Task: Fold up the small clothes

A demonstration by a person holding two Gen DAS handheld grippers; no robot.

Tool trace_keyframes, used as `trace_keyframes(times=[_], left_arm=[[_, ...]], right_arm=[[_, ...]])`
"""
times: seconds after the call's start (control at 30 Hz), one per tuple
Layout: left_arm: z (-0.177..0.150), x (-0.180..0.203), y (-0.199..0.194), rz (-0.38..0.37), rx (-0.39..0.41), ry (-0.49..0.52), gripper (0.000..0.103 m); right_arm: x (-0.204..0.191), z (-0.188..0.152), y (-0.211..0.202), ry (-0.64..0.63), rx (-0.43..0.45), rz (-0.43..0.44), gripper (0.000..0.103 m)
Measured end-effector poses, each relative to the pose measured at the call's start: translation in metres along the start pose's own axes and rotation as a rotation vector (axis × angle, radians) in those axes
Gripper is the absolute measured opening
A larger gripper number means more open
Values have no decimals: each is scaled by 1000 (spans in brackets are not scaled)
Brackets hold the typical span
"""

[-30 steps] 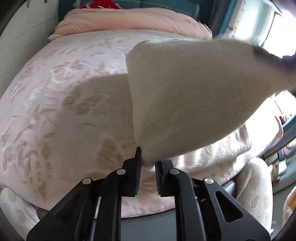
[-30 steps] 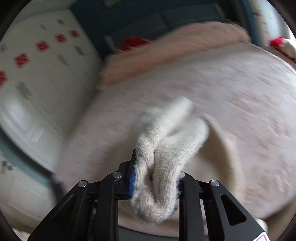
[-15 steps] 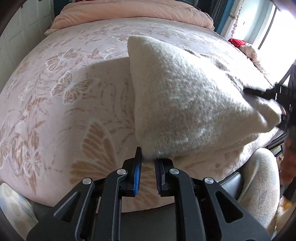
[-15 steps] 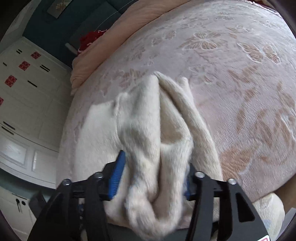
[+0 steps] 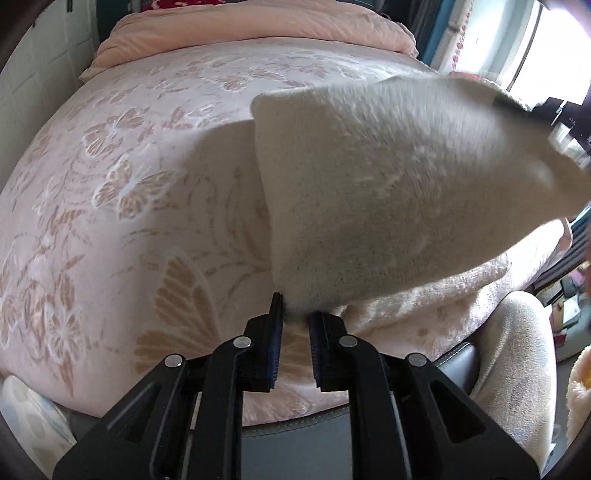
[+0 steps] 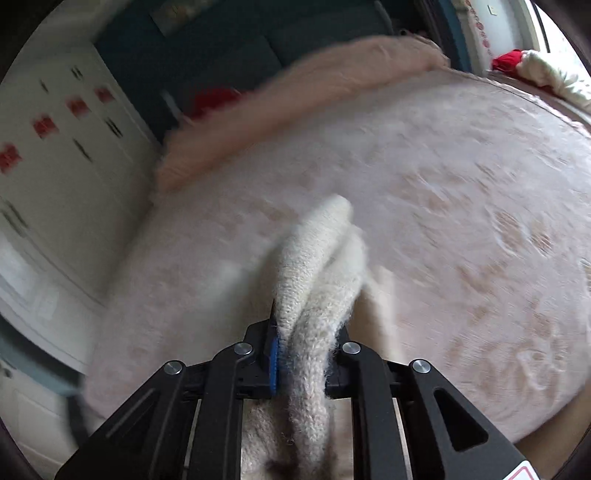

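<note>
In the left wrist view, the left tongs (image 5: 295, 321) sit at the bottom centre of the frame, jaws drawn narrow and pinching the lower corner of a cream knit garment (image 5: 388, 192). From that pinch the cloth rises and spreads up and to the right, filling the right centre of the frame as a taut, lifted sheet. Its far end narrows toward the upper right edge, where the dark, blurred shape of the right tongs (image 5: 561, 122) grips it. The garment hangs clear of the pink floral bedspread (image 5: 129, 192), which covers the left and centre of the frame and carries the cloth's shadow just left of its near edge. A folded peach quilt (image 5: 258, 22) lies along the top of the frame.

In the right wrist view, the right tongs (image 6: 301, 354) stand at the bottom centre, closed on a thick bunched fold of the same garment (image 6: 317, 266). The knit pushes up between the blue pads toward the middle of the frame and also hangs down below the jaws. The blurred bedspread (image 6: 461, 221) fills the right and centre beyond it, and white cabinets (image 6: 55, 166) occupy the left side.
</note>
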State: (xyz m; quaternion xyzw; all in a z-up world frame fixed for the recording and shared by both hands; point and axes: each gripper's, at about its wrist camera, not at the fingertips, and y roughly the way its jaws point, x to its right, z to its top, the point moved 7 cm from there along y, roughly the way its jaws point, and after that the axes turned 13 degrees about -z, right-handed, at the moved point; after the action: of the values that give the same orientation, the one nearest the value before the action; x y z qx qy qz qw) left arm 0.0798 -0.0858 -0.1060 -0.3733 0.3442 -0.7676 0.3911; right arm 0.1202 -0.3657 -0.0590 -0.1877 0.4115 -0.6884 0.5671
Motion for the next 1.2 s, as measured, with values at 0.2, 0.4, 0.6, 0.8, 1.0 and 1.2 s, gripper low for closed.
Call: trace_keyframes(times=[0.2,0.4,0.6,0.8,1.0,1.2], left_arm=[[-1,11,-17,-52,1,-5,14],[22,42,-83,-211,128,-36,14],[35,50,-6,-182,-8,-70,15],[23,47,17,-111,-52,-58,14],[19,50,16,-117,-62,-77,14],[16,42,-33,-112,9,-85,25]], right_arm=[[39,-28,33,141,-132,14,28],[18,-19,-42,-26,25,-5,26],[10,-88,14,-167,-172,-95,0],[13,-65,-17,-12,-151,29,1],[5,-88,28,-132,-252,-73,2],[-73,-33,-18,-192,-153,116,3]])
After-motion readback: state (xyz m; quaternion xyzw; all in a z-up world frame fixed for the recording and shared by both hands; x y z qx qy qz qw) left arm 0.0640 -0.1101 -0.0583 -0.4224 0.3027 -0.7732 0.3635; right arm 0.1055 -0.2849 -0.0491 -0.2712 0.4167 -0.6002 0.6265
